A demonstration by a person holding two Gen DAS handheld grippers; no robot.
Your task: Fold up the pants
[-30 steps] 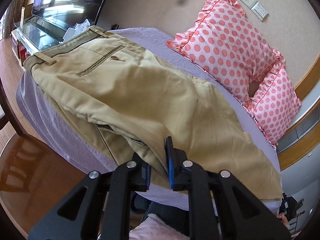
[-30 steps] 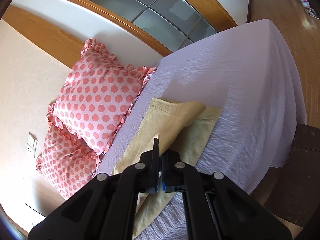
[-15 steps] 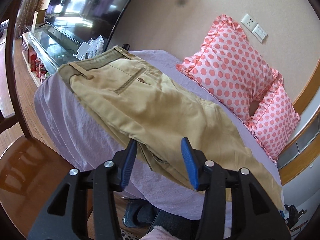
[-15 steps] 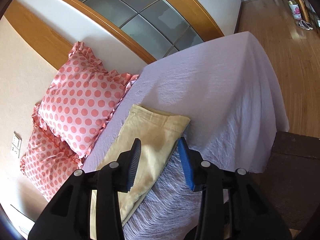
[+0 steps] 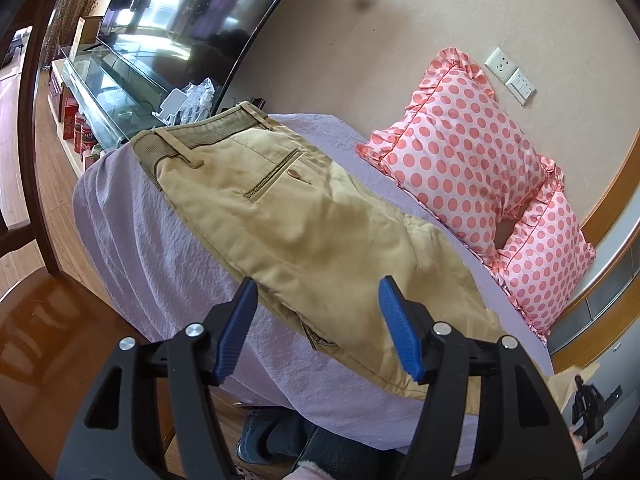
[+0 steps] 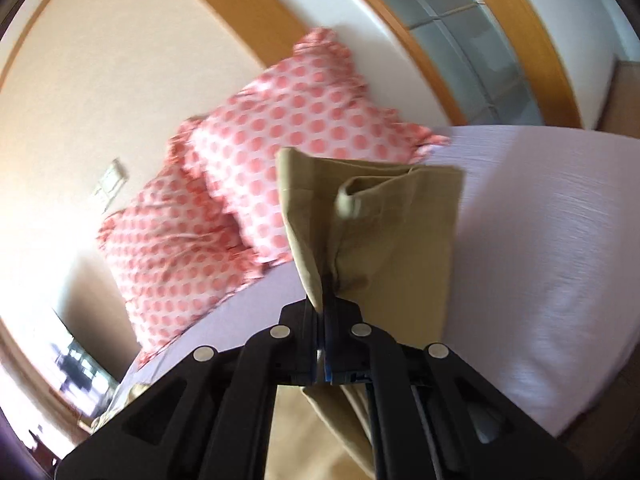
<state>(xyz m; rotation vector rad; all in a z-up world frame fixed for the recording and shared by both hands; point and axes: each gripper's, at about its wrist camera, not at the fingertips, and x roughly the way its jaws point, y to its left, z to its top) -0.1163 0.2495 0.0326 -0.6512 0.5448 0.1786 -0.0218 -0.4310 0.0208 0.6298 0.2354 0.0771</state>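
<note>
Khaki pants (image 5: 312, 224) lie lengthwise on the lilac bed (image 5: 168, 264), waistband at the far left, back pocket up, legs running toward the right. My left gripper (image 5: 316, 320) is open and empty, held just off the bed's near edge in front of the pants' seat. My right gripper (image 6: 325, 304) is shut on the pants' leg ends (image 6: 384, 232) and holds the cuffs lifted above the bed (image 6: 560, 240); the view is blurred by motion.
Two pink polka-dot pillows (image 5: 460, 156) lean on the wall behind the pants; they also show in the right wrist view (image 6: 280, 152). A TV (image 5: 192, 12) on a glass stand (image 5: 100, 96) is at the far left. A dark wooden chair (image 5: 28, 140) stands left of the bed.
My left gripper let go of the pants, opened wide and drew back from the bed. My right gripper opened, then shut on the leg ends and lifted them.
</note>
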